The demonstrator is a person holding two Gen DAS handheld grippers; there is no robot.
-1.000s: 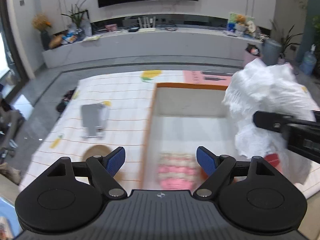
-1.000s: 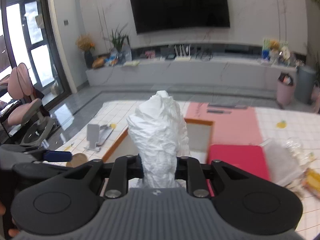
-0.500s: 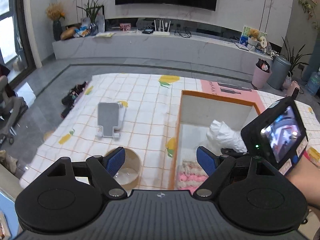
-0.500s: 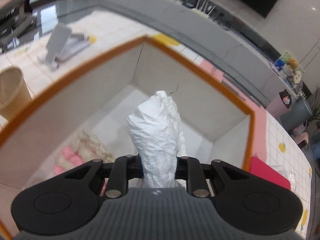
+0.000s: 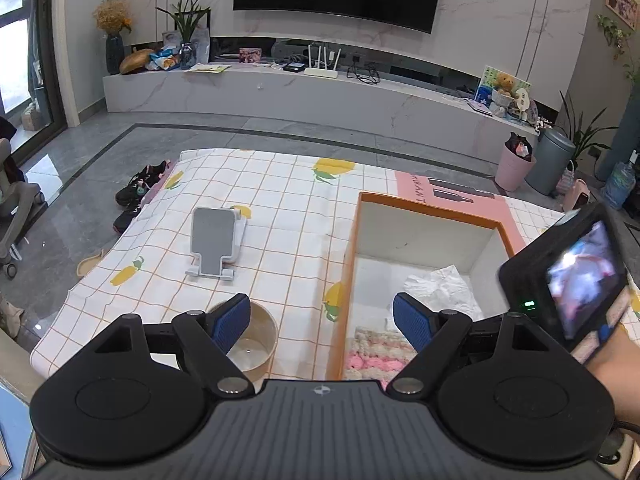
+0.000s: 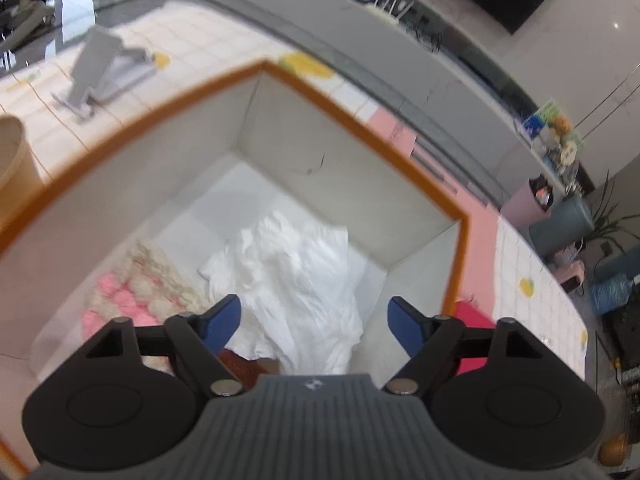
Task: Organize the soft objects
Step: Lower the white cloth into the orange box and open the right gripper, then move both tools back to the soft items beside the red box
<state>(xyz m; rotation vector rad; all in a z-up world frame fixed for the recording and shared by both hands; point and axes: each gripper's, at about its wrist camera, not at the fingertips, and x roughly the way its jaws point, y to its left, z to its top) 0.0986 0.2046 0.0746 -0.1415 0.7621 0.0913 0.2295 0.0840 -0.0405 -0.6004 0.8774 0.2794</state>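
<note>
Released a moment ago: right gripper (image 6: 314, 322) jaws opening, blue pads clear of the crumpled white plastic bag (image 6: 298, 280), clamped between them a second earlier and now slumped on the floor of the orange-rimmed white box (image 6: 456, 216) beside the pink-and-cream knitted piece (image 6: 132, 292). Left gripper (image 5: 322, 322) spread wide and empty over the box's near edge. Probably one more soft item stowed, so free to fetch another.
</note>
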